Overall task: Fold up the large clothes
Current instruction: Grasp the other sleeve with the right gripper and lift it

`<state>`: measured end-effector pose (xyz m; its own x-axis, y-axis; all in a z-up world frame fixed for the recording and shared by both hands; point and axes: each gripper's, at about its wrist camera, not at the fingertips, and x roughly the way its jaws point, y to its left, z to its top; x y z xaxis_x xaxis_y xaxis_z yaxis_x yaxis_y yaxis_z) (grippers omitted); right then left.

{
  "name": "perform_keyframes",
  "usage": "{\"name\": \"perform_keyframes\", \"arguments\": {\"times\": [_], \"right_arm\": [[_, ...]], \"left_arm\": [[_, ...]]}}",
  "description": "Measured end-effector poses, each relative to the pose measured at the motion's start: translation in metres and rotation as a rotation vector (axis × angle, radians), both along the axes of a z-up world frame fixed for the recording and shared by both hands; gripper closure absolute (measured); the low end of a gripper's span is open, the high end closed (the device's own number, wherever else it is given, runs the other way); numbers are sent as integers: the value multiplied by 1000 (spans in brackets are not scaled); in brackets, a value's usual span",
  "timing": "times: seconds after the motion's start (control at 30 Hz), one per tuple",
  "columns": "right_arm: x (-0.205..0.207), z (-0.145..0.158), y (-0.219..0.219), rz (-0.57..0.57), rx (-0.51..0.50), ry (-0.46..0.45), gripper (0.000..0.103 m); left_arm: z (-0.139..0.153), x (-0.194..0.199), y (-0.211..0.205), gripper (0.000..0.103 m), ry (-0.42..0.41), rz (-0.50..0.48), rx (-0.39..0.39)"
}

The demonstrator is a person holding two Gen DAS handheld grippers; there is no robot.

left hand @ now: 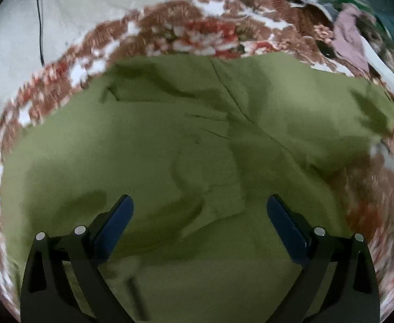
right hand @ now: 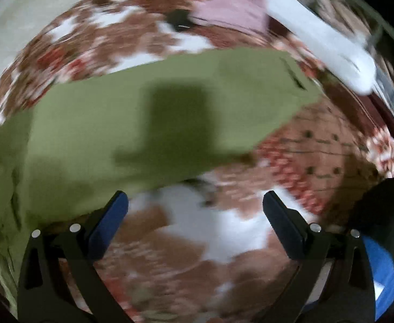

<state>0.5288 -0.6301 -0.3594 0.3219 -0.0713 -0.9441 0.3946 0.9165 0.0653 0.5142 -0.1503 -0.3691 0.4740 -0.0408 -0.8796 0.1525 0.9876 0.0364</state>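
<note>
A large olive-green garment (left hand: 186, 145) lies spread and creased on a brown, red and white patterned blanket (left hand: 186, 29). My left gripper (left hand: 200, 204) is open and empty, hovering over the garment's near middle. In the right wrist view a long green part of the garment (right hand: 148, 118) stretches across the blanket (right hand: 197, 231), with a small dark slit near its far right end. My right gripper (right hand: 195, 200) is open and empty, just off the garment's near edge, over bare blanket. Both views are motion-blurred.
A pile of other clothes, pink (left hand: 348, 37) and white (left hand: 385, 70), lies at the blanket's far right; it also shows in the right wrist view (right hand: 234, 2). A pale wall with a black cable (left hand: 39, 24) is at the far left. A blue object (right hand: 380, 269) sits at the lower right.
</note>
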Motion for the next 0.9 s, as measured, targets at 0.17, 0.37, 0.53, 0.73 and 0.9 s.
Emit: {"name": "perform_keyframes", "arguments": {"times": [0.17, 0.37, 0.53, 0.73, 0.9], "right_arm": [[16, -4, -76, -112, 19, -1, 5], [44, -16, -123, -196, 114, -33, 5], [58, -31, -137, -227, 255, -43, 5], [67, -55, -147, -328, 466, -51, 5], [78, -63, -143, -326, 498, -63, 15]], "left_arm": [[-22, 15, -25, 6, 66, 75, -108], [-49, 28, -50, 6, 74, 57, -11], [-62, 29, -52, 5, 67, 72, 23], [-65, 29, -45, 5, 72, 111, -39], [-70, 26, -49, 5, 48, 87, -13]]}}
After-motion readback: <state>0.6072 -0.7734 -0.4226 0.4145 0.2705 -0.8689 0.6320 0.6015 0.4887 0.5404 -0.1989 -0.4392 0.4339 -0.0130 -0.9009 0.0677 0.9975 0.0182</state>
